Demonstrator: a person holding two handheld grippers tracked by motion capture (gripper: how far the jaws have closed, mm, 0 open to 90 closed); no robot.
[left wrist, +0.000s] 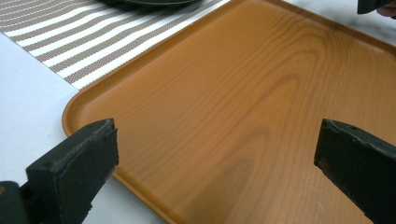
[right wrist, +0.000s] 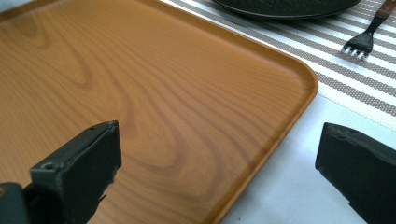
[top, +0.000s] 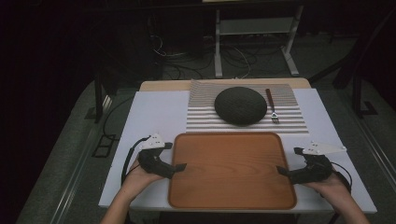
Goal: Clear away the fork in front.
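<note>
Apparently the step in hand was an approach to the wooden tray [top: 232, 170], which lay empty on the white counter [top: 154, 112] at its near edge: the left gripper [top: 176, 166] hung at the tray's left rim and the right gripper [top: 284, 171] at its right rim, each with jaws wide apart and straddling the rim, holding nothing. Next, I judged, each gripper needed to close on its rim evenly so the tray would lift level. Beyond lay a striped placemat [top: 205, 112] carrying a dark round plate [top: 240, 105] and a fork [top: 272, 106], well apart and no obstacle.
</note>
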